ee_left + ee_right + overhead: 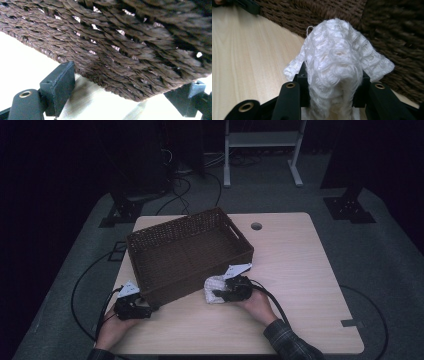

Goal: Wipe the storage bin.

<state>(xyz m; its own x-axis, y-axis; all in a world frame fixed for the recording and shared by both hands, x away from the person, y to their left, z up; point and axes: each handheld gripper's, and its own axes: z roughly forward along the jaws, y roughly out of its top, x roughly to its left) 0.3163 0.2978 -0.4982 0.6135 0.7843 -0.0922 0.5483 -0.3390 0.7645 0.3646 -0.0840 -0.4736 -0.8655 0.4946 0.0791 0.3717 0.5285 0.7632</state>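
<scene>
You are holding a white knitted cloth [337,62] in your right gripper [226,292], its fingers [300,80] clamped together on a bunched fold of it. The cloth is sitting low over the counter [300,270] near the front edge, just beside the near long wall of the brown woven basket [187,251]. Your left gripper [142,310] is bracing the basket's near left corner, with its fingers [60,85] standing apart on either side of that corner; whether they are pressing on the weave I cannot tell.

The cloth is looking light, soft and limp, so it is sagging around the fingers and its loose edges are likely to drag or snag on the rough wicker. You are gripping it well where it is bunched thick; a single thin layer could be slipping out. The basket is looking stiff but light, so it may be sliding unless you are steadying it at the rim or corner.
</scene>
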